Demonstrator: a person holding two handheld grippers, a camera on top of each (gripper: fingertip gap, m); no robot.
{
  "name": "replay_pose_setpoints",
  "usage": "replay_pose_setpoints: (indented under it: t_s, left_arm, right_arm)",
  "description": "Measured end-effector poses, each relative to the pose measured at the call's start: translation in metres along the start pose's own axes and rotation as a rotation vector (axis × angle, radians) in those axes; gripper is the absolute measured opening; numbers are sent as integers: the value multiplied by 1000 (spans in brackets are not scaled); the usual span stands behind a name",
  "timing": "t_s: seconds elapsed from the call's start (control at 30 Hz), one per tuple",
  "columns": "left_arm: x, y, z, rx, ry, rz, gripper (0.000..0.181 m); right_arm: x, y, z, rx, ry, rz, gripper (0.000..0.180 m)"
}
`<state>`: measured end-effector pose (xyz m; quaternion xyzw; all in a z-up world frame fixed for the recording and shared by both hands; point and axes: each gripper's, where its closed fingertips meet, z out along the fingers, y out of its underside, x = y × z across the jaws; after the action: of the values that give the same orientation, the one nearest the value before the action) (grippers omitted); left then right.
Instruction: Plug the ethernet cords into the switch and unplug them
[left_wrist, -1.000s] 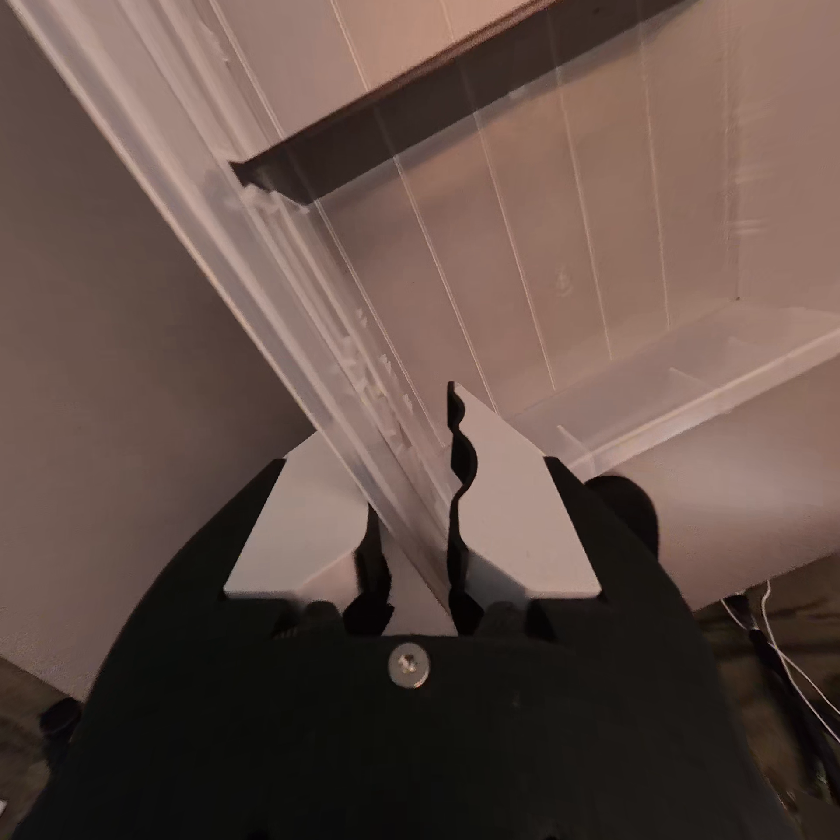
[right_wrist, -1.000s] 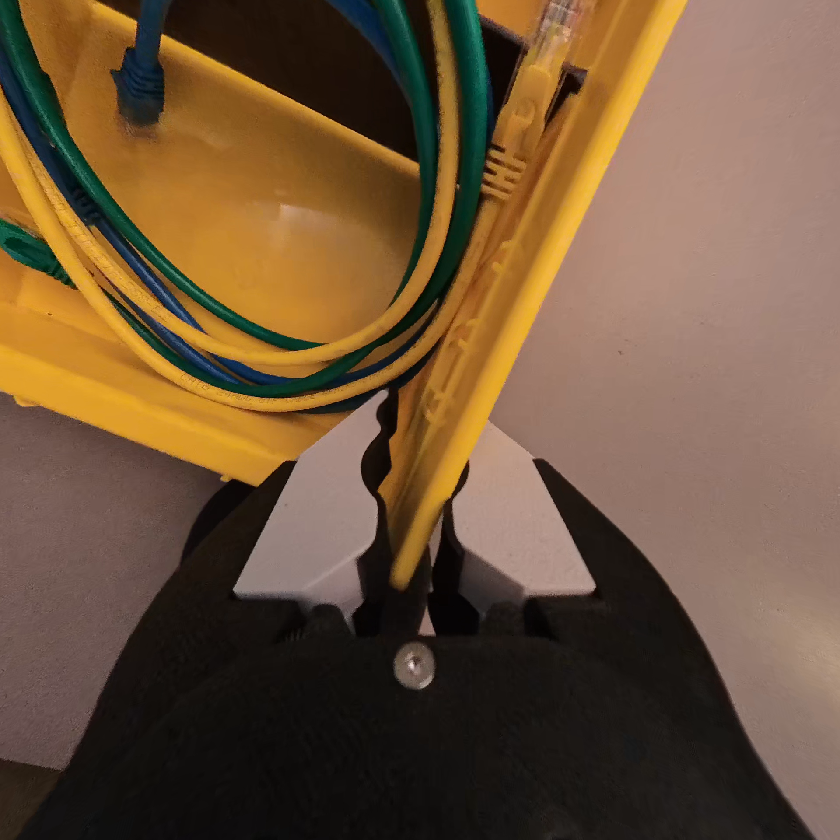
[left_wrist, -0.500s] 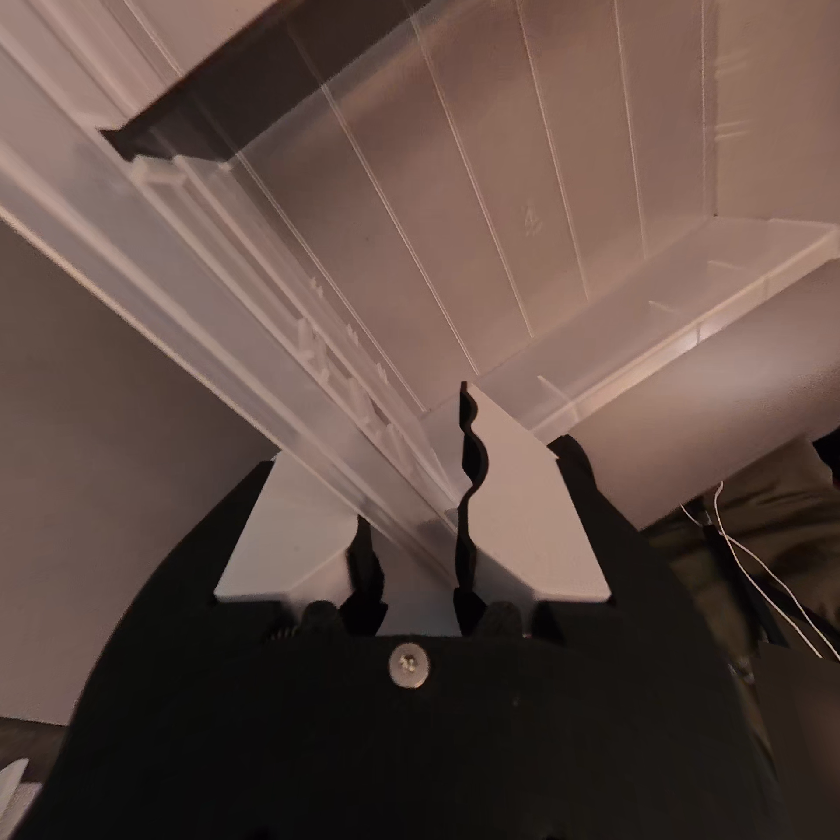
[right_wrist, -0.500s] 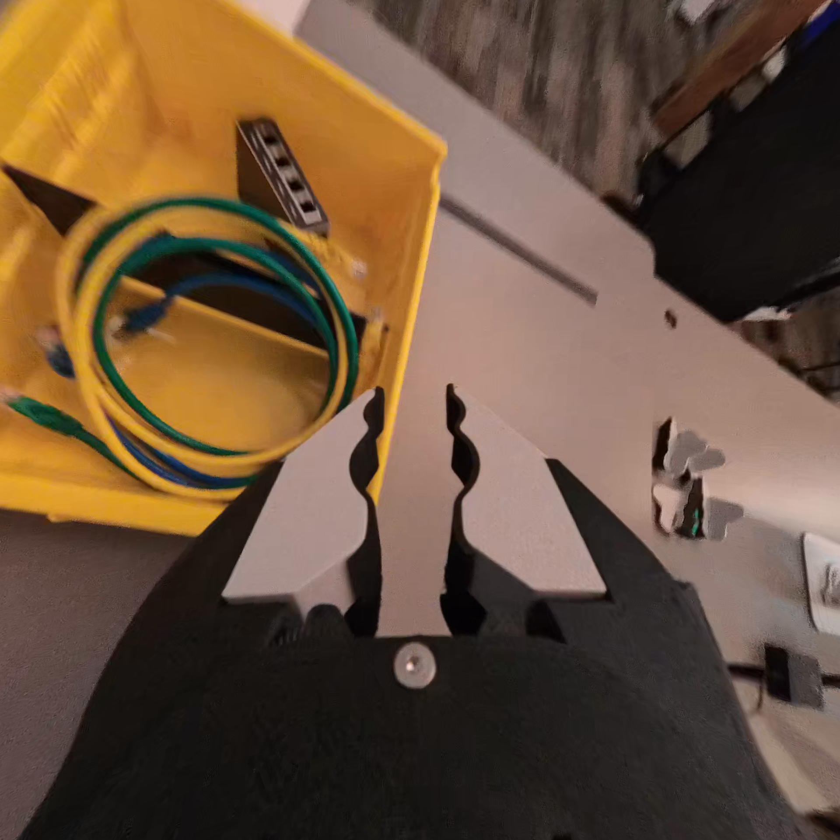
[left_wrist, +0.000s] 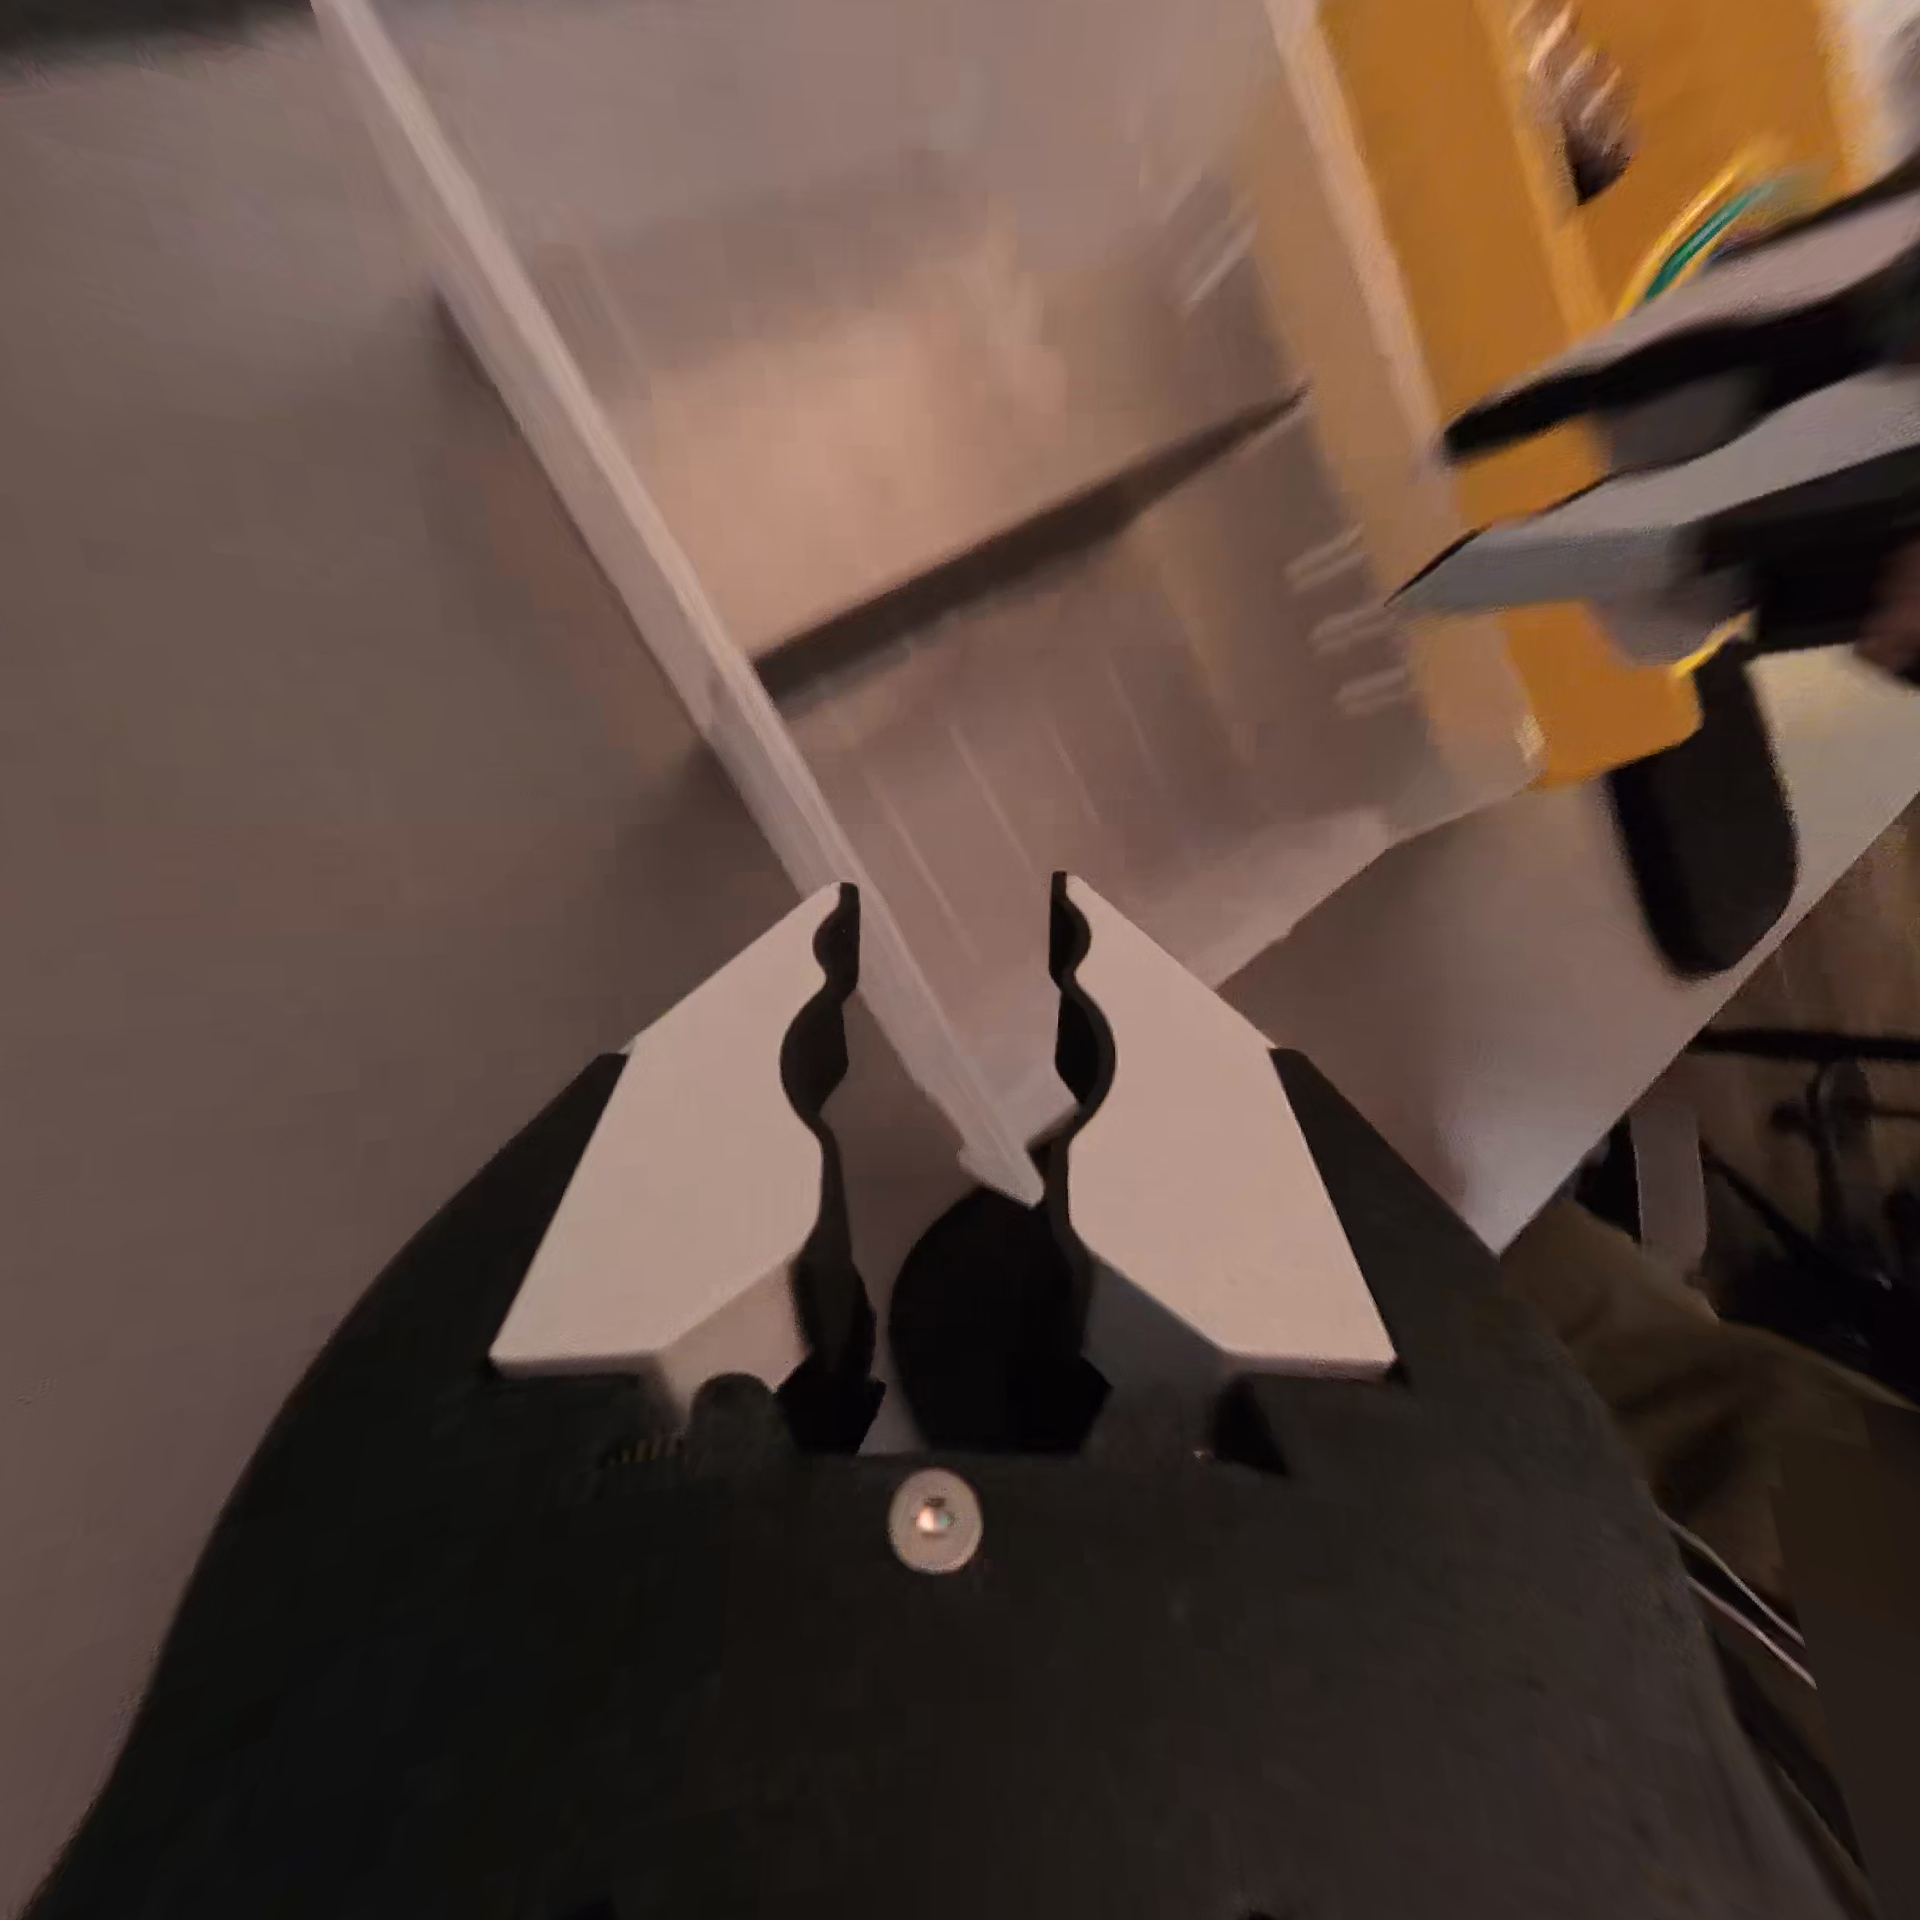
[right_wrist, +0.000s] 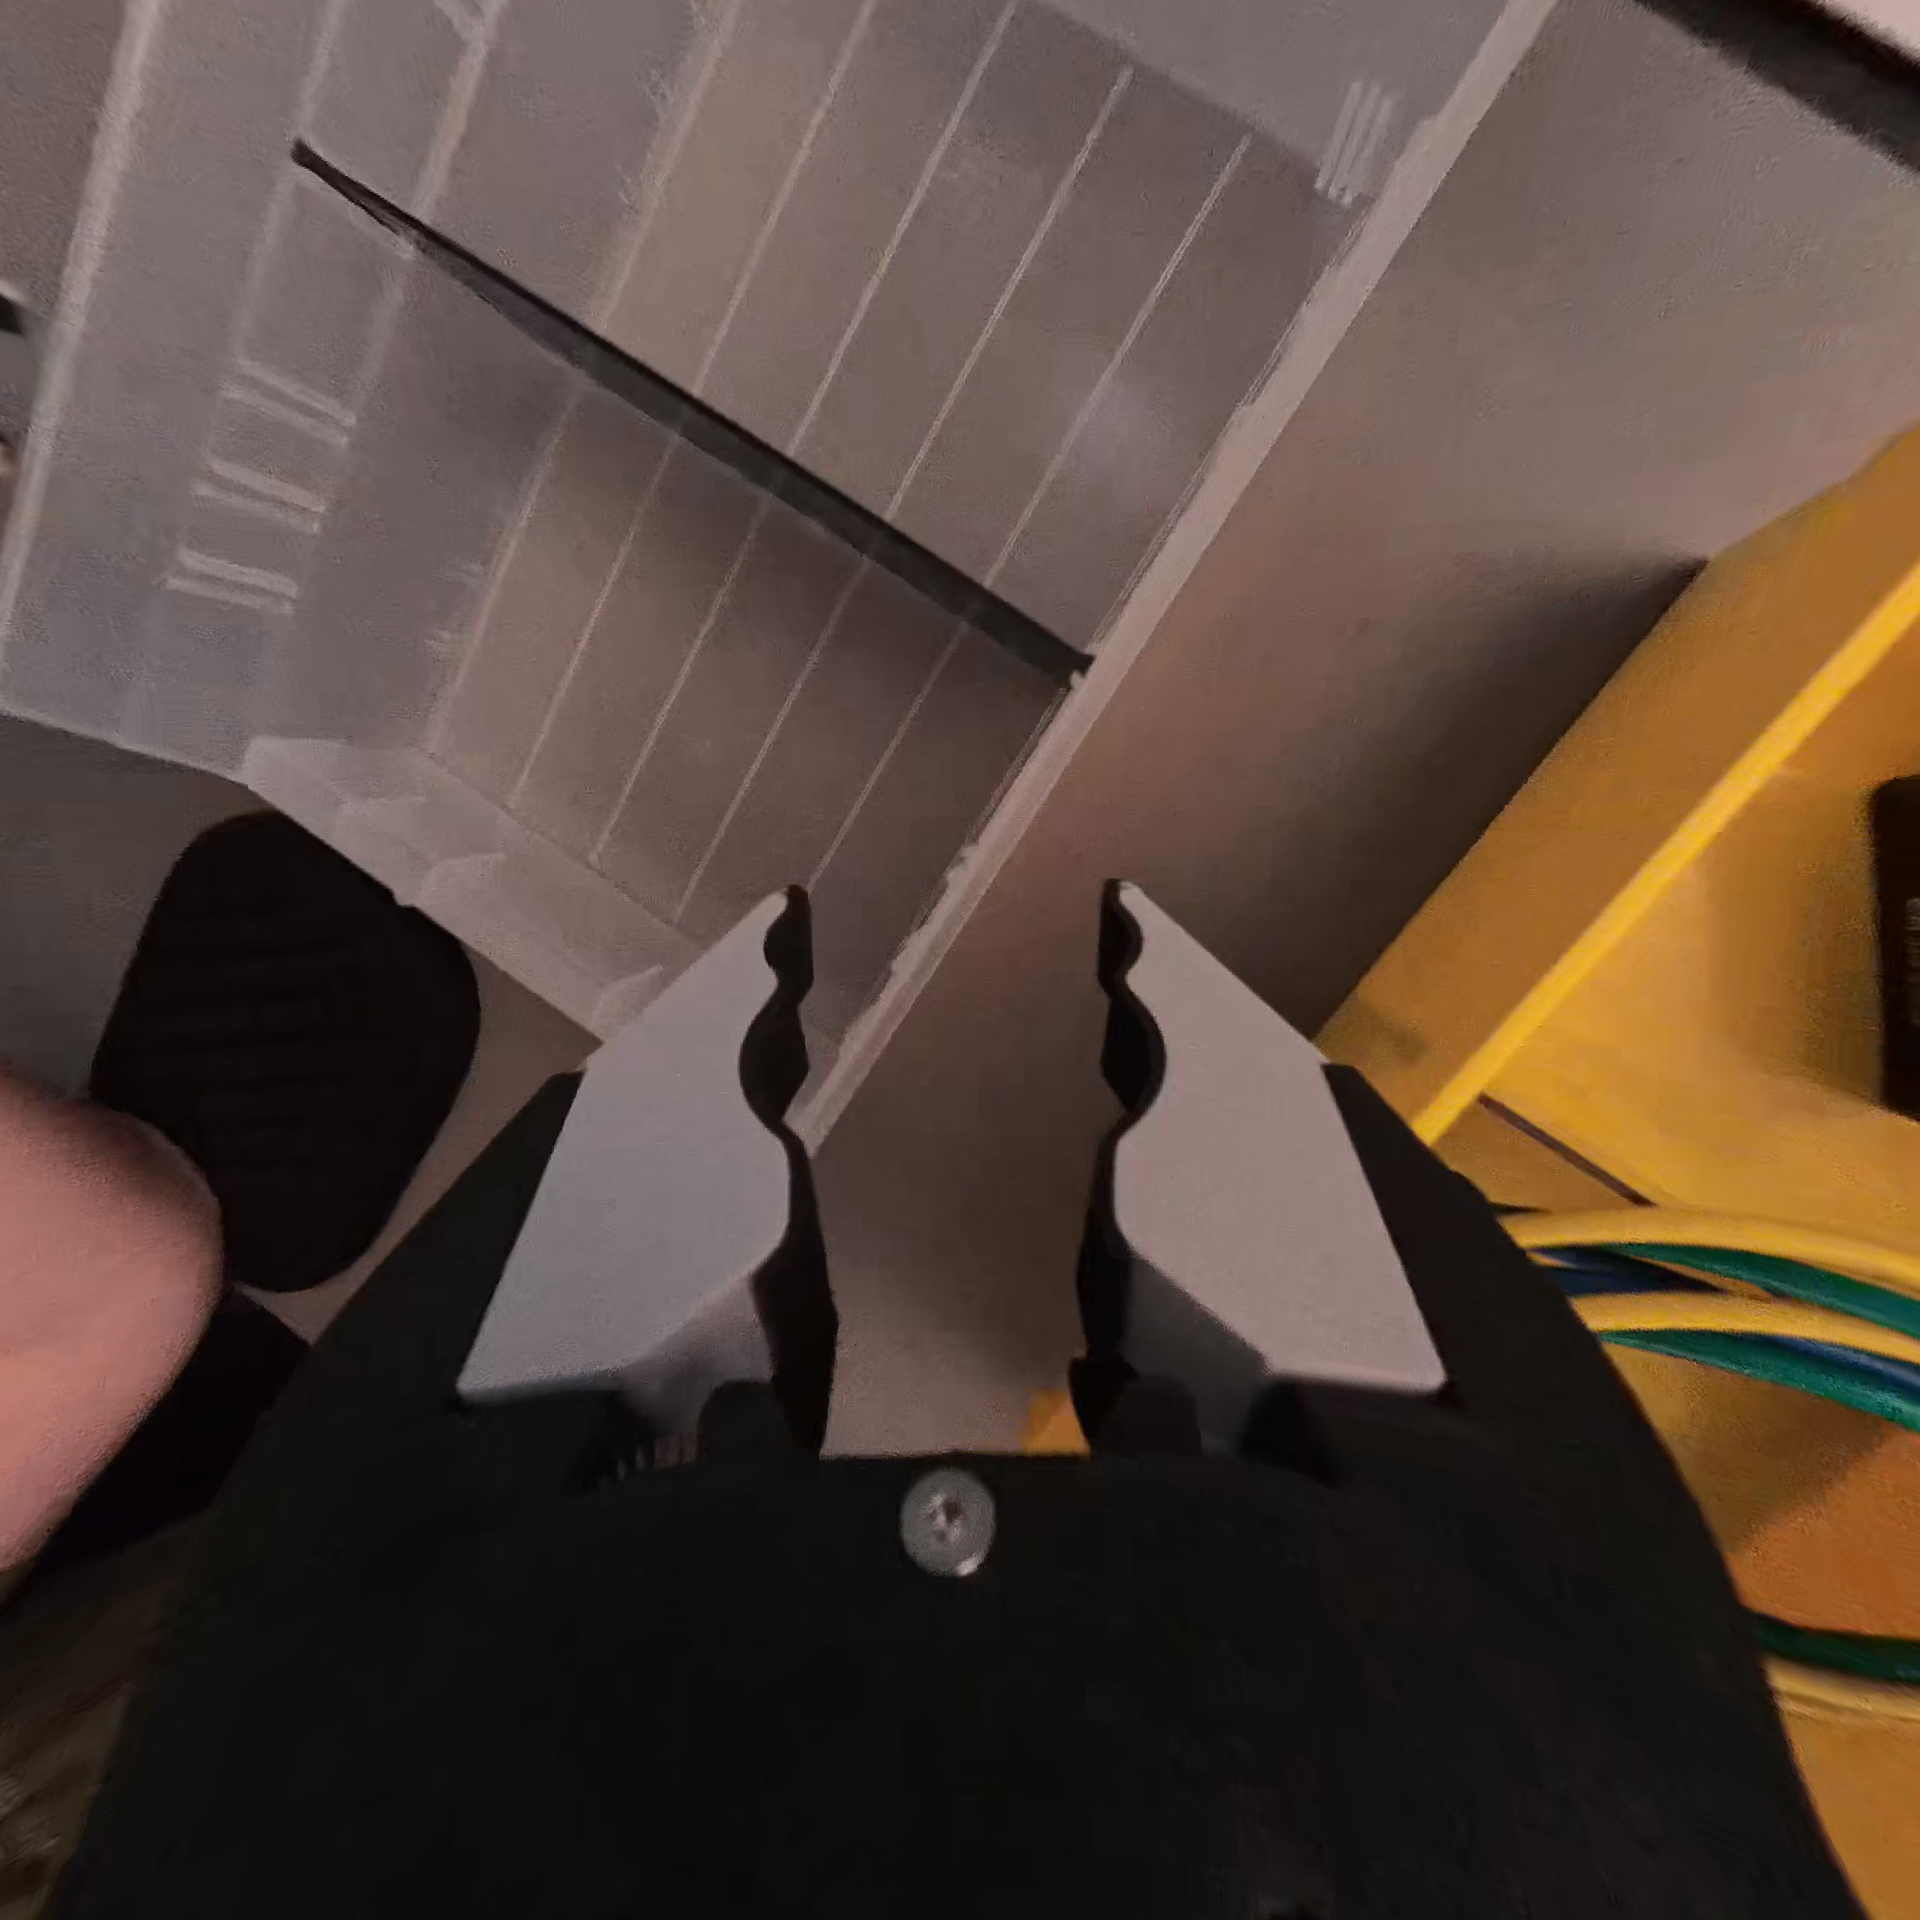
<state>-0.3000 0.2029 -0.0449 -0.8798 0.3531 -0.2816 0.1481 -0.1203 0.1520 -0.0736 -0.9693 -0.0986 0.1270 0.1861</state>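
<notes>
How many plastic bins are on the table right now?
2. A clear bin lies ahead and to the left of the right tongs; a yellow bin holding coiled cords sits to its right. More could be out of view.

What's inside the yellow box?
In the right wrist view, the yellow box holds yellow, green and blue cords and a dark block near the edge. The gripper and the frame edge hide the rest, so plugs cannot be seen.

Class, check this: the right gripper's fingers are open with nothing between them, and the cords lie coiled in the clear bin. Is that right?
One error: the cords lie in the yellow bin, not the clear bin, as the right wrist view shows. The right gripper is indeed open and empty.
</notes>
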Motion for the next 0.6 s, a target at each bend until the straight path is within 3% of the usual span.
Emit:
replay_pose_setpoints:
  t_s: [0.07, 0.13, 0.3, 0.43, 0.6]
  left_arm:
    - [13, -28, -19, 174, 52, 58, 33]
    - [32, -46, -36, 303, 127, 125, 32]
    - [72, -58, -57, 422, 273, 243, 28]
    - [86, -71, -74, 537, 287, 323, 26]
    - [101, -83, -112, 766, 269, 465, 36]
  right_arm:
    - [-6, 7, 17, -96, -42, 74, 55]
    - [-4, 14, 33, -180, -15, 100, 43]
    - [8, 10, 56, -281, 140, 61, 38]
    - [26, 7, 61, -319, 279, 56, 34]
    - [48, 11, 76, -316, 251, 199, 34]
